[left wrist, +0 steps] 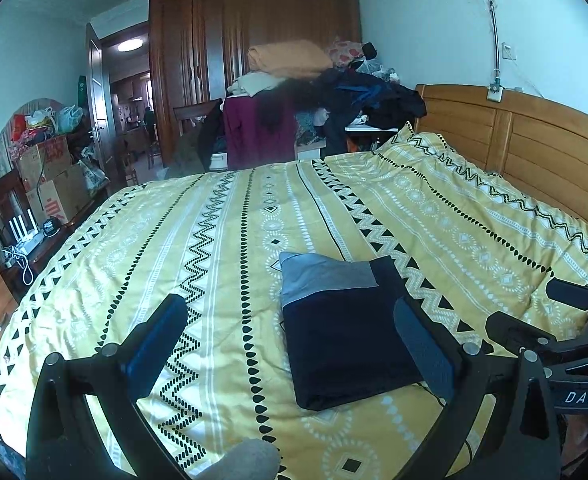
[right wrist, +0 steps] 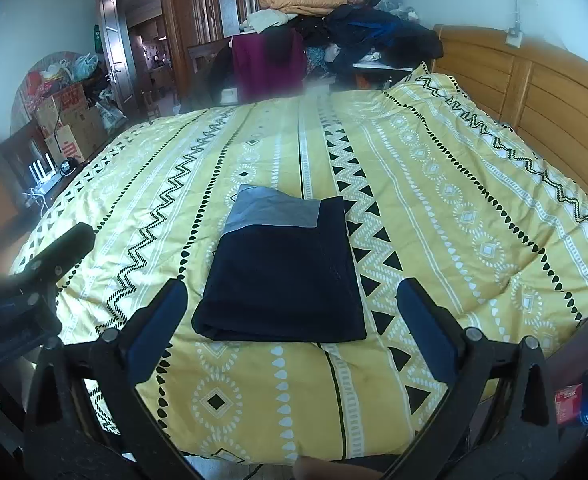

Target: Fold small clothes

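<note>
Left gripper [left wrist: 289, 344]: jaws spread wide, holding nothing, just above the near edge of the bedspread [left wrist: 221, 216].
Right gripper [right wrist: 291, 322]: jaws equally wide apart, empty, beside the left one at the bedspread's near edge.
Folded dark garment [right wrist: 281, 276], grey band at its far end: flat on the bedspread, near its front edge, untouched by either gripper.
Wooden headboard [left wrist: 534, 148]: along the bedspread's right side.
Heap of clothes [left wrist: 326, 92]: beyond the bedspread's far edge.
Wardrobe [left wrist: 221, 40]: behind the heap.

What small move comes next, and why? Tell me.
Probably draw both grippers back: the dark garment already lies folded flat on the yellow bedspread, and the left gripper and right gripper are open, holding nothing.
</note>
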The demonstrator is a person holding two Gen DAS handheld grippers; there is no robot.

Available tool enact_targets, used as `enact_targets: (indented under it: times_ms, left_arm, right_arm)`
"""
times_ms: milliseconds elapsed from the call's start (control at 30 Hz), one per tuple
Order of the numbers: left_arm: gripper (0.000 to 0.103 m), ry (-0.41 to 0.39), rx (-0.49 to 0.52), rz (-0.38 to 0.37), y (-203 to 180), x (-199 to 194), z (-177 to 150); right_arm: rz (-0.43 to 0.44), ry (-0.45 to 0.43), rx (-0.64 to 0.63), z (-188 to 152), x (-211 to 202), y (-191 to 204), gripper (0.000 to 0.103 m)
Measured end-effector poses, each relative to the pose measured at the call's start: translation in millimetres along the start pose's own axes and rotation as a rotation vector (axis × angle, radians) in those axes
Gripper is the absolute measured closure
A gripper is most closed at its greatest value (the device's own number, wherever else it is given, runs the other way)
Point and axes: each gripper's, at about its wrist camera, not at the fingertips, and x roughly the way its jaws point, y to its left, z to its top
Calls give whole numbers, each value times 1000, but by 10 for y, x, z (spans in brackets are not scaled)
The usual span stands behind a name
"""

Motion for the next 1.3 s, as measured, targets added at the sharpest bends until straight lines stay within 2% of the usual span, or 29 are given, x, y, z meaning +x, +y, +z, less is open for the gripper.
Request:
enact_targets:
  times_ms: [133,233,333,367,433,500,567,600,667,767,967,1300]
  left_arm:
    - [0,18,4,4,0,72,-50]
    - [0,24,10,9,21,177,-150]
    - [0,75,17,48,133,501,-411]
    - [0,89,26,73,193,634,-532]
    - [0,165,52,113,327,977,-856]
    - [0,277,36,108,545,1347,-1247]
    - [0,361,15,116,725,1604,-1558]
    - [0,400,-1,126,830,1734,-1706]
    - [0,449,-21,141,968,1922,-1933]
    - [0,508,-25,147,1072,2159,-2172]
    - [0,458,-44,132,1104,2191,-2278]
    - [0,449,-72,107,1147,2173,-2209]
  right_arm:
    - [-8,12,-10,-42,54,18,0]
    - [-89,18,-56,-163,290,13,0]
    - [-90,128,-41,-460,787,-110,0]
    - [-81,192,-27,-632,1040,-177,0]
    - [-78,280,-27,-896,1383,-260,0]
    - [-117,363,-58,-1196,1757,-334,0]
    - [-150,404,-77,-1375,1960,-403,0]
    - [-126,408,-71,-1472,2049,-450,0]
    - [-81,364,-41,-1513,2060,-513,0]
    - [-85,359,-43,-1519,2050,-496,0]
    - [-65,355,-29,-1576,2053,-517,0]
    - [-62,358,-28,-1540,2080,-546,0]
